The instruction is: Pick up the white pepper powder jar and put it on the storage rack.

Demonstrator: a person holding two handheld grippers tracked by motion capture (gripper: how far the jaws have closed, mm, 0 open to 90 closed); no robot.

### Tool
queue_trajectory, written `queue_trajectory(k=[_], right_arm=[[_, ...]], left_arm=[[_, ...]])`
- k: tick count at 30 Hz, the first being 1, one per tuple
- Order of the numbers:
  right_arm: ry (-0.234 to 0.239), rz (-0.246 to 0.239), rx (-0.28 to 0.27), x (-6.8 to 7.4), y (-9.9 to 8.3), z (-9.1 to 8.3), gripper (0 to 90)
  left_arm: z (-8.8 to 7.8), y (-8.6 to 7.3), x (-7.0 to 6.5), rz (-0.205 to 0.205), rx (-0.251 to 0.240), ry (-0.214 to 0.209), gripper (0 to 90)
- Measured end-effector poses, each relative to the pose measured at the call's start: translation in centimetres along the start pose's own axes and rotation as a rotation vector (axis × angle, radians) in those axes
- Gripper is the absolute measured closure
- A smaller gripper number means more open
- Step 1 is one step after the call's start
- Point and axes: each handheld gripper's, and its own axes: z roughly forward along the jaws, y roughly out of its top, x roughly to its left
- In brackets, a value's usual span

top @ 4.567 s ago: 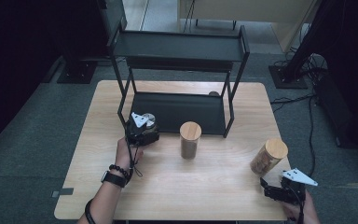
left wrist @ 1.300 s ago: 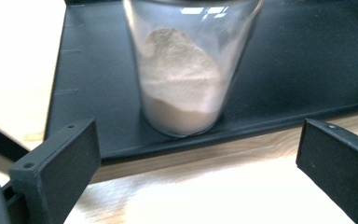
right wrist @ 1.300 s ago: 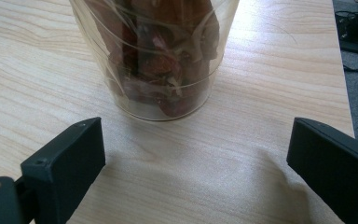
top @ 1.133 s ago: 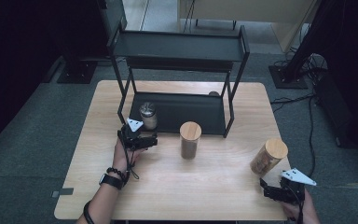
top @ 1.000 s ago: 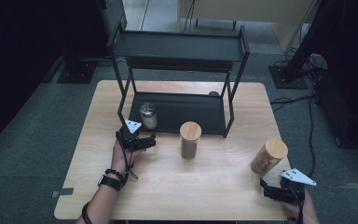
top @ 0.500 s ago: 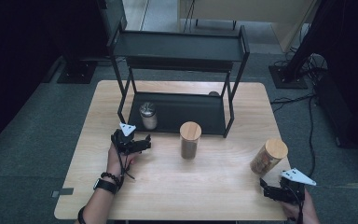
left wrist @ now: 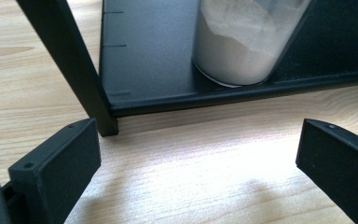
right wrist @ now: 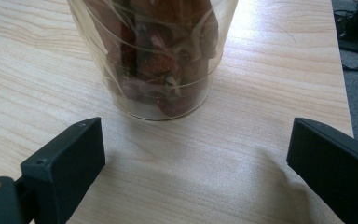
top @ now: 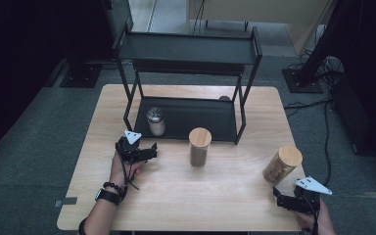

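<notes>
L gripper (top: 149,152) w/ jaws apart and empty near rack's (top: 186,117) bottom shelf, where jar w/ whitish powder (top: 155,121) stands; R gripper (top: 284,201) jaws apart, empty, just short of jar w/ reddish-brown pieces (top: 281,164).

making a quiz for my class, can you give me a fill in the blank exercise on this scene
1. The jar of white powder stands on the rack's ____ shelf.
2. The left claw has its jaws ____, nothing between them.
3. The two jars on the bare table have ____ lids.
4. The jar nearest the right claw stands ____ the rack.

Missing words: bottom; open; wooden; outside
</notes>
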Motion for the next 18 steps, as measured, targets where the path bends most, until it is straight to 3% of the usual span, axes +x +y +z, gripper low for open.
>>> queue_trajectory(k=[5, 10, 18], right_arm=[[-0.002, 0.0, 0.001, 0.0, 0.0, 0.0, 4.1], [-0.002, 0.0, 0.001, 0.0, 0.0, 0.0, 4.1], [-0.001, -0.001, 0.0, 0.0, 0.0, 0.0, 4.1]], left_arm=[[-0.3, -0.2, 0.3, -0.008, -0.007, -0.001, 0.2], [-0.6, -0.4, 0.5, 0.016, 0.004, -0.003, 0.2], [-1.2, -0.9, 1.2, 0.016, 0.008, 0.009, 0.2]])
